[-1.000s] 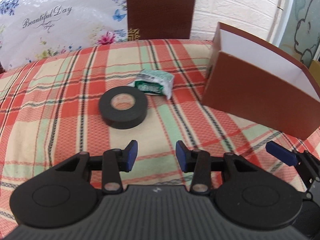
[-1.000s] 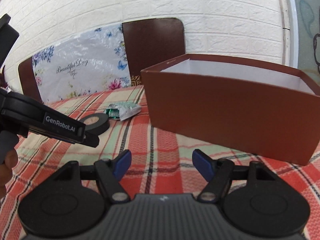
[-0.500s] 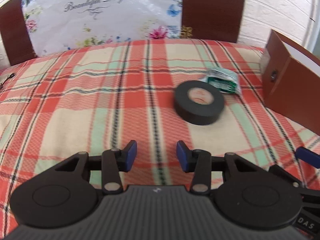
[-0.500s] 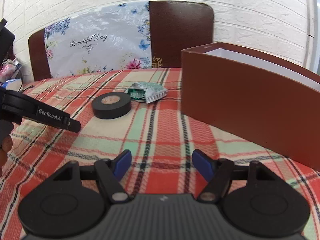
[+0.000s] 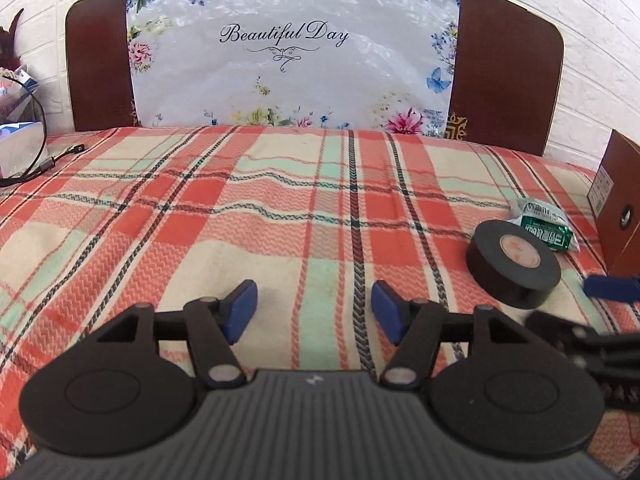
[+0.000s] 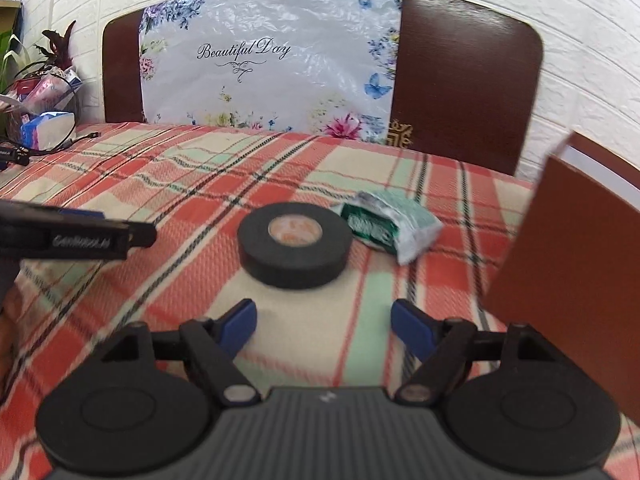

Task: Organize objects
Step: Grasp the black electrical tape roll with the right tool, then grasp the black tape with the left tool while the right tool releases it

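Observation:
A black tape roll (image 6: pixel 294 249) lies flat on the plaid cloth, just ahead of my open, empty right gripper (image 6: pixel 325 322). A green and white packet (image 6: pixel 386 227) lies right behind it to the right. The brown open box (image 6: pixel 568 248) stands at the right. In the left wrist view the tape roll (image 5: pixel 514 266), the packet (image 5: pixel 546 230) and the box (image 5: pixel 618 204) sit at the far right. My left gripper (image 5: pixel 314 312) is open and empty over bare cloth, left of the roll.
A dark headboard with a flowered plastic sheet (image 5: pixel 292 52) stands behind the bed. A tissue pack (image 6: pixel 46 130), cables and a plant (image 6: pixel 56 46) are at the far left. The left gripper's finger (image 6: pixel 76 236) reaches in from the left of the right wrist view.
Both grippers have swung left. The right one now faces the tape roll from close by, box at its right edge. The left one's jaws have opened wider.

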`<action>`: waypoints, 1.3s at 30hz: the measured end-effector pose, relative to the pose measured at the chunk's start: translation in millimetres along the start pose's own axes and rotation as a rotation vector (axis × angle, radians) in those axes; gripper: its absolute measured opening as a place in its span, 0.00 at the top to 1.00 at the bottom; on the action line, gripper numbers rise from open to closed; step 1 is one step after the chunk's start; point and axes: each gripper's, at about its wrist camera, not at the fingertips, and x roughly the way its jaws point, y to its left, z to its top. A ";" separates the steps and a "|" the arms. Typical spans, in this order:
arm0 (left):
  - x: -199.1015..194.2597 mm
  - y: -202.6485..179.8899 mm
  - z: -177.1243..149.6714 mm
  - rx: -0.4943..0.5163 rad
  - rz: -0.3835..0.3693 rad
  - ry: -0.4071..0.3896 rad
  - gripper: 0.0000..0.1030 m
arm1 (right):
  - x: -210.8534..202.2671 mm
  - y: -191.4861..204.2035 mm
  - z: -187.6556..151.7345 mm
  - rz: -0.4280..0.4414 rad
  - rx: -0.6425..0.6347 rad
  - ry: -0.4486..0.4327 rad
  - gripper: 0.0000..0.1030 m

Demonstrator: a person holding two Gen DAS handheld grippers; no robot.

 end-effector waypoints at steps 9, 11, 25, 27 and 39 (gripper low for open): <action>0.2 -1.5 -2.2 0.010 0.011 -0.008 0.36 | 47.1 6.8 30.5 0.083 0.006 0.020 0.21; 0.4 -1.6 -1.9 0.010 0.011 -0.008 0.36 | 44.8 6.7 28.7 0.080 0.007 0.016 0.21; 0.9 -2.0 -2.0 0.015 0.016 -0.005 0.34 | -60.8 -20.6 -45.8 0.049 0.061 0.036 0.21; 0.3 -4.6 -0.9 0.031 0.032 0.006 0.34 | -81.5 -28.0 -61.1 0.002 0.094 0.035 0.21; -58.9 -118.4 3.5 0.174 -0.475 0.278 0.45 | -110.0 -41.0 -82.6 -0.065 0.120 0.026 0.19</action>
